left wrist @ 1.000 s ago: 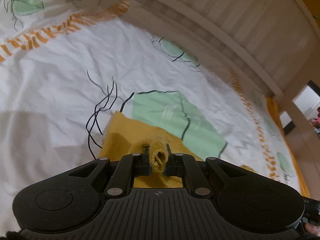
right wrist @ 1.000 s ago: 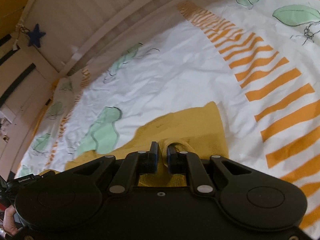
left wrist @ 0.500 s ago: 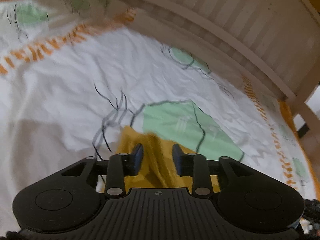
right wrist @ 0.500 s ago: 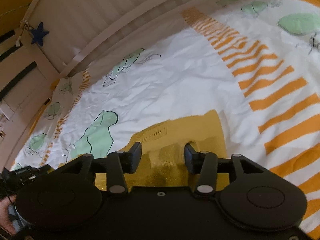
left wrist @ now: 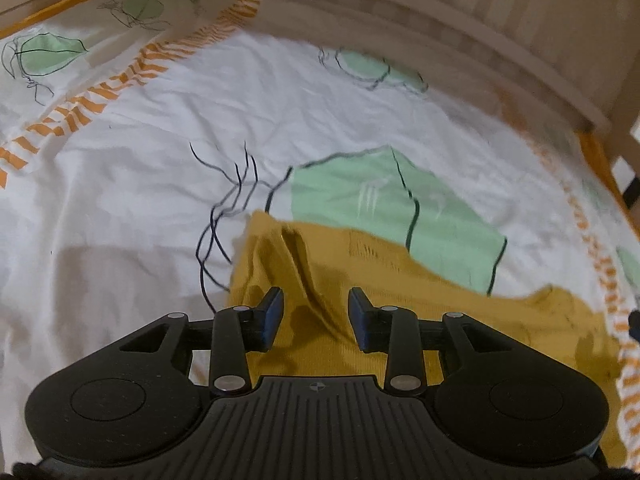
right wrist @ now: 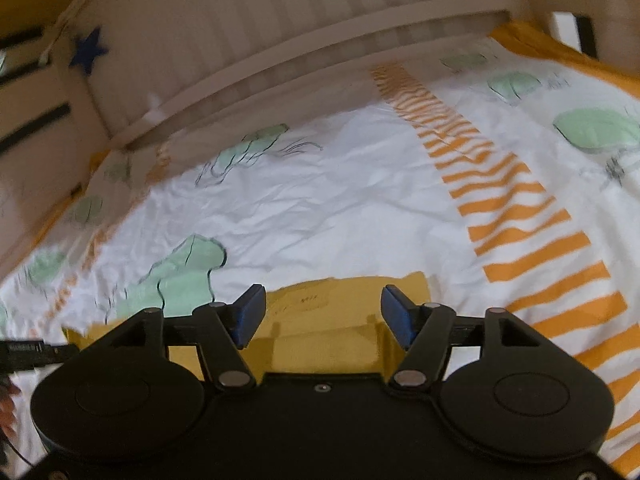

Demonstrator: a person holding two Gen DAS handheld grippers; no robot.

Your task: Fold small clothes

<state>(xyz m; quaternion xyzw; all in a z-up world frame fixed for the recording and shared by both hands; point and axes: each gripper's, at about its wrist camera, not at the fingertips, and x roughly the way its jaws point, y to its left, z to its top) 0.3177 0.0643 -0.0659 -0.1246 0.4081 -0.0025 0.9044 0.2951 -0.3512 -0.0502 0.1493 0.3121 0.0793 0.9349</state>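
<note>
Yellow garment (left wrist: 400, 300) beneath both parted tongs (left wrist: 316, 312) (right wrist: 322, 314)

Patterned bedsheet (left wrist: 280, 112) — slatted bed rail (right wrist: 280, 80)

My left gripper (left wrist: 316, 312): jaws apart, knit garment (left wrist: 400, 304) lying on bedsheet (left wrist: 160, 152) beneath and between them, running off to right of jaws. Raised crease in garment just ahead, between jaws. Leaf print (left wrist: 384, 208) on sheet ahead of jaws, partly under garment's far edge. Slatted bed rail (left wrist: 460, 4) beyond sheet, far ahead.

My right gripper (right wrist: 323, 312): jaws apart, garment (right wrist: 340, 320) below and between them, extending left. Striped band (right wrist: 520, 216) on sheet to right of jaws. Rail (right wrist: 280, 40) far ahead; star (right wrist: 89, 49) on it, upper left.
</note>
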